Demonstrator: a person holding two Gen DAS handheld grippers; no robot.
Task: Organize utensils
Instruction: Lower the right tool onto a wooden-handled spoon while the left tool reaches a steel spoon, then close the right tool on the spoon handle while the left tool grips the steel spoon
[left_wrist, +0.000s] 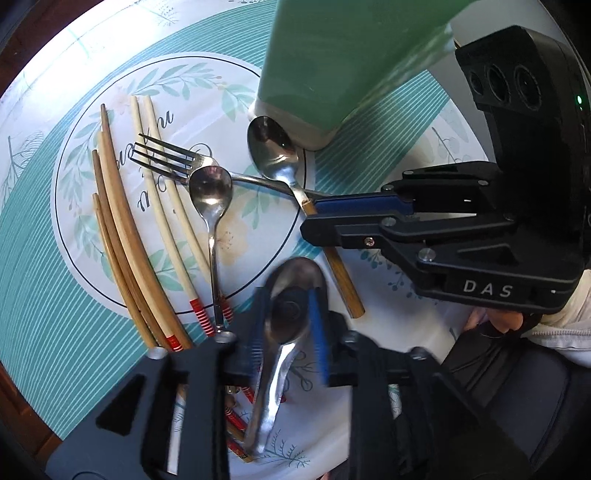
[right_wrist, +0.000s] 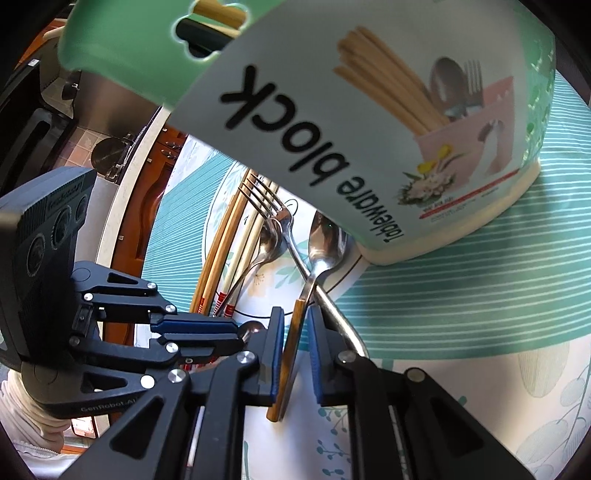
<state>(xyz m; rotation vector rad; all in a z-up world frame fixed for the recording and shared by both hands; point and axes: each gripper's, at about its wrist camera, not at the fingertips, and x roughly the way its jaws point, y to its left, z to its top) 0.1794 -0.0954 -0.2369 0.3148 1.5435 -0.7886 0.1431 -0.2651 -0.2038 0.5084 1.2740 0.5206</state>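
My left gripper (left_wrist: 290, 332) is shut on a large steel spoon (left_wrist: 284, 321), its bowl between the blue pads. My right gripper (right_wrist: 295, 350) stands around the wooden handle of a spoon (right_wrist: 325, 240), pads close on both sides, the spoon resting on the table; it also shows in the left wrist view (left_wrist: 314, 218). A fork (left_wrist: 166, 157), a small spoon (left_wrist: 210, 192) and several chopsticks (left_wrist: 122, 236) lie on the cloth. The green tableware holder (right_wrist: 369, 110) stands just behind, with chopsticks in it.
The patterned teal and white tablecloth (left_wrist: 48, 258) covers the table. The table's wooden edge (left_wrist: 22, 406) is at the left. Kitchen cabinets (right_wrist: 147, 192) and a floor lie beyond.
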